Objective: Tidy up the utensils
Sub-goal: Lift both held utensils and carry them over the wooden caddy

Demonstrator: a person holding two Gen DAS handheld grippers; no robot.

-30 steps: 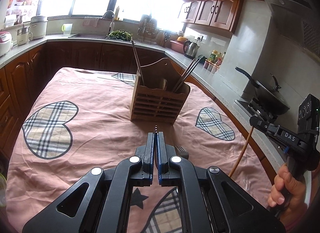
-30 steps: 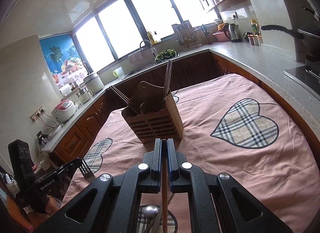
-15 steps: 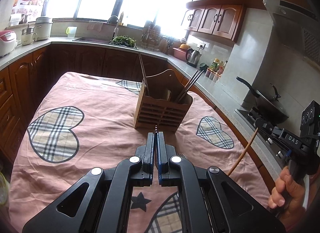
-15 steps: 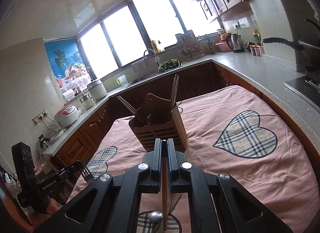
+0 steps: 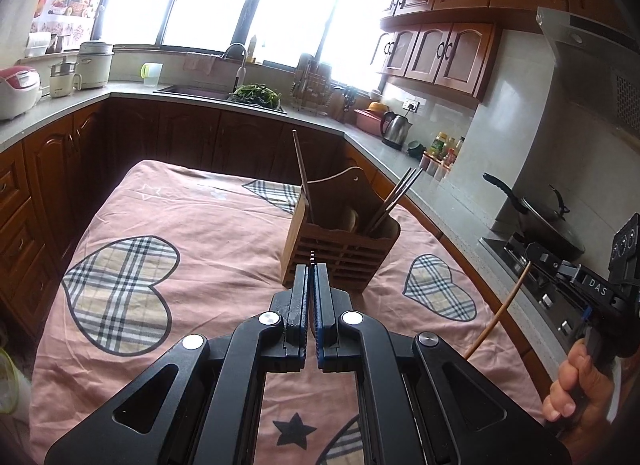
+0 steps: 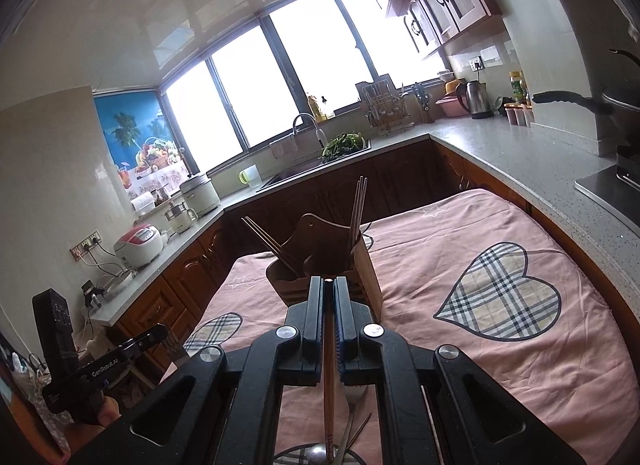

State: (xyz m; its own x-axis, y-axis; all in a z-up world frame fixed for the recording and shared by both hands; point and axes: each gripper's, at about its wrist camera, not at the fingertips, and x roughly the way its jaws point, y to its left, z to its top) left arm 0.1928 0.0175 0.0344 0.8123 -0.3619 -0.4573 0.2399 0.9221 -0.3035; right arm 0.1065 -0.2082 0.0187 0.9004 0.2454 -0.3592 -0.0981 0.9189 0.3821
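Both tongs had come up off the pink cloth and closer to the wooden holder (image 5: 340,249) over the last second, so drop-off looked close. Left tongs (image 5: 311,265) were pinched shut on a fork (only a sliver of it poked out in my left view; the right view caught its tines (image 6: 176,345)). Right tongs (image 6: 328,281) were clamped on a chopstick (image 6: 329,385). Only the right view showed a spoon and fork lying underneath on the worktop.
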